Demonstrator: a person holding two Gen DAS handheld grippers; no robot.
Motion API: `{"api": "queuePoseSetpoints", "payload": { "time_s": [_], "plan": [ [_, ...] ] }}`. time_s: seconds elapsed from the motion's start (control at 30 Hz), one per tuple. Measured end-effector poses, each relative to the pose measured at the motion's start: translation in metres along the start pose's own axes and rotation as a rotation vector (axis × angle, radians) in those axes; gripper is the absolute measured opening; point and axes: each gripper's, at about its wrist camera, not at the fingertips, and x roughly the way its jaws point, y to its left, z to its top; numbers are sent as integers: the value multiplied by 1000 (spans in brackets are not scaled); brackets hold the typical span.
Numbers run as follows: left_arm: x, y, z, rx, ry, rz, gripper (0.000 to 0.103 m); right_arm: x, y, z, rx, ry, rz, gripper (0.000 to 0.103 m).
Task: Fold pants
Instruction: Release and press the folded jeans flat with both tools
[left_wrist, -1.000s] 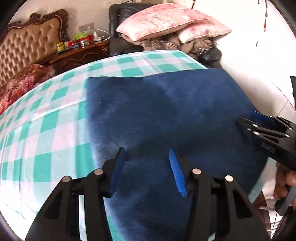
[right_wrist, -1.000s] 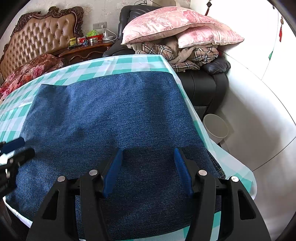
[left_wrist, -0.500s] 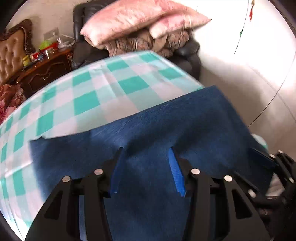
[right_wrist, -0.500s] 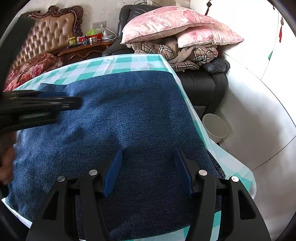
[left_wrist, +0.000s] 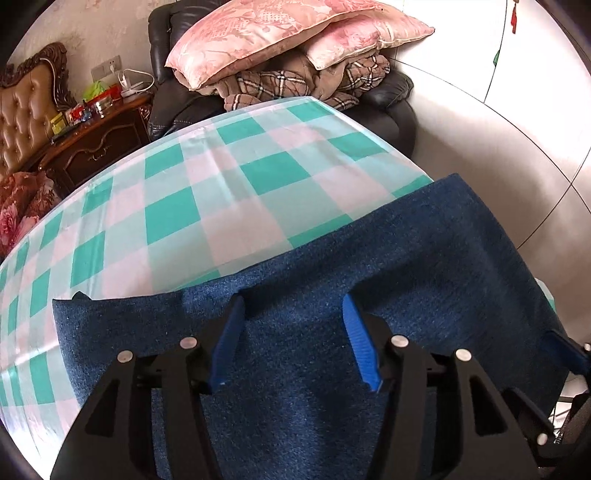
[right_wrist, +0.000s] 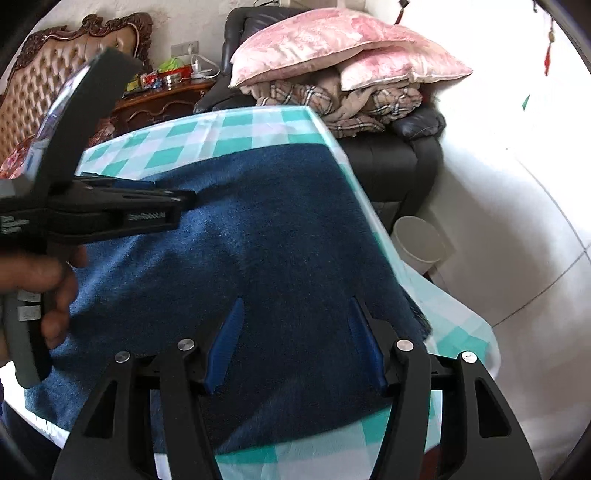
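Note:
Dark blue denim pants (left_wrist: 369, 266) lie flat on a table with a green and white checked cloth (left_wrist: 207, 192). My left gripper (left_wrist: 291, 314) is open and empty just above the pants, near their far edge. My right gripper (right_wrist: 295, 317) is open and empty above the pants (right_wrist: 288, 221) at their near right part. The left gripper's body and the hand that holds it cross the left side of the right wrist view (right_wrist: 110, 210). The right gripper's blue tip shows at the right edge of the left wrist view (left_wrist: 565, 350).
A black armchair (left_wrist: 388, 99) piled with pink pillows (left_wrist: 277, 33) and plaid blankets stands behind the table. A dark wooden cabinet (left_wrist: 99, 136) with clutter stands at the back left. A white bin (right_wrist: 421, 240) stands on the floor to the right of the table.
My left gripper has swung right and forward over the pants, now beside the right gripper. The right gripper has shifted slightly. Both have stayed open.

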Motion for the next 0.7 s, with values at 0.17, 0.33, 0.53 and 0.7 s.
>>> {"api": "queuePoseSetpoints", "payload": {
  "time_s": [0.17,0.33,0.53,0.7],
  "plan": [
    [-15,-1,-4,-36,-11,-35,56,8,2,-8,-7,22,-15,57],
    [-22,-19,-18,-3,-10,-53,56,8,3,-10,-9,27,-24,57],
    [-12,-23,-25,21,21,-22,60,5,3,-11,-9,37,-27,57],
    [-20,-23,-34,25,35,-13,61,2,3,-13,-6,39,-33,57]
  ]
}}
